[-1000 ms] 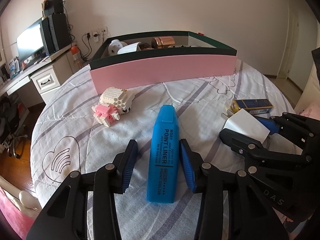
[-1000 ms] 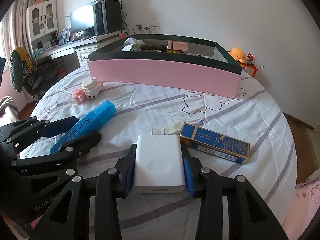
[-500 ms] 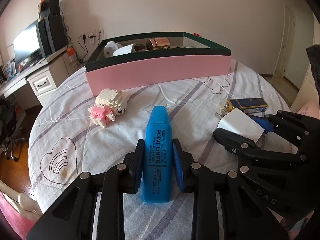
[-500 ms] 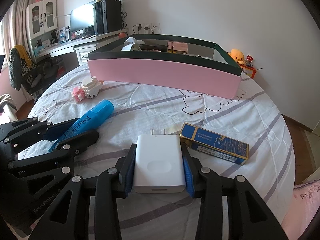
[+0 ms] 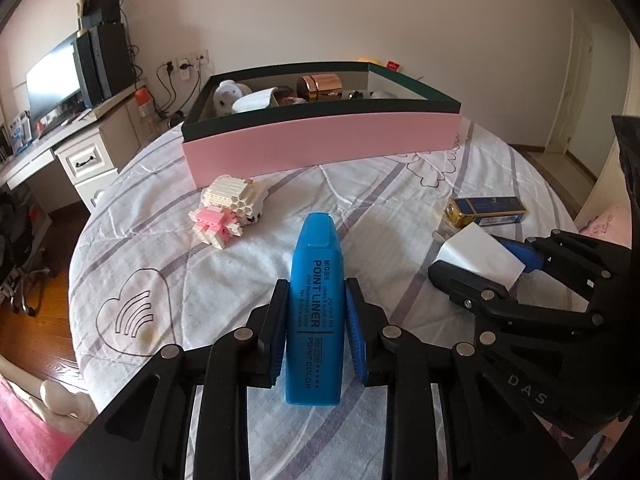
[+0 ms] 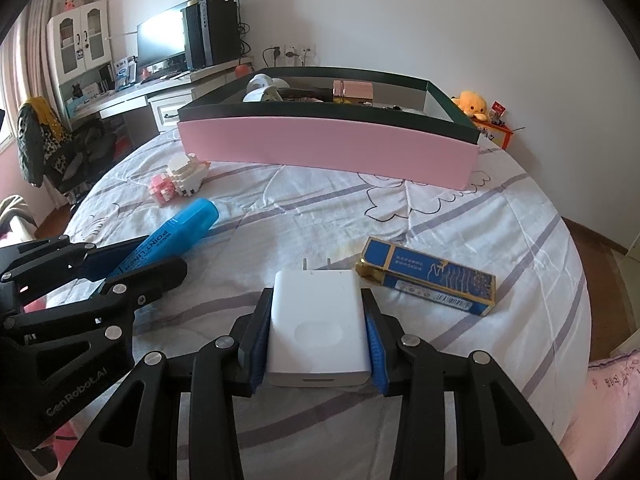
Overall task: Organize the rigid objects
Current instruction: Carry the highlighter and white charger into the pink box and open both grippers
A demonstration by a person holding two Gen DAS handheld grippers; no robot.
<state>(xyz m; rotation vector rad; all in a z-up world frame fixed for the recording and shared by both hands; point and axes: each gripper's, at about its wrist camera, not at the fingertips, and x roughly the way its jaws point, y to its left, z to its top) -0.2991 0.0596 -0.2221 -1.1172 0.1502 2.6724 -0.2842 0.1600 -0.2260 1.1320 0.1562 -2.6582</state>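
My left gripper [image 5: 316, 312] is shut on a blue highlighter pen [image 5: 316, 280], its pads pressing both sides; the pen's cap points away toward the pink box [image 5: 320, 146]. My right gripper [image 6: 318, 320] is shut on a white plug charger [image 6: 318, 316], prongs facing forward. In the right wrist view the left gripper [image 6: 132, 264] holds the highlighter [image 6: 176, 232] at the left. In the left wrist view the right gripper [image 5: 480, 268] and charger [image 5: 476, 258] sit at the right. Both rest low over the quilt.
A pink-and-white brick figure [image 5: 228, 210] lies in front of the box's left end. A blue and gold carton [image 6: 430, 276] lies right of the charger. The pink box holds several items. A desk with a monitor [image 6: 160, 46] stands behind left; the bed edge drops off right.
The left gripper's jaws closed onto the highlighter and it moved slightly forward toward the box. The right gripper stayed still on the charger.
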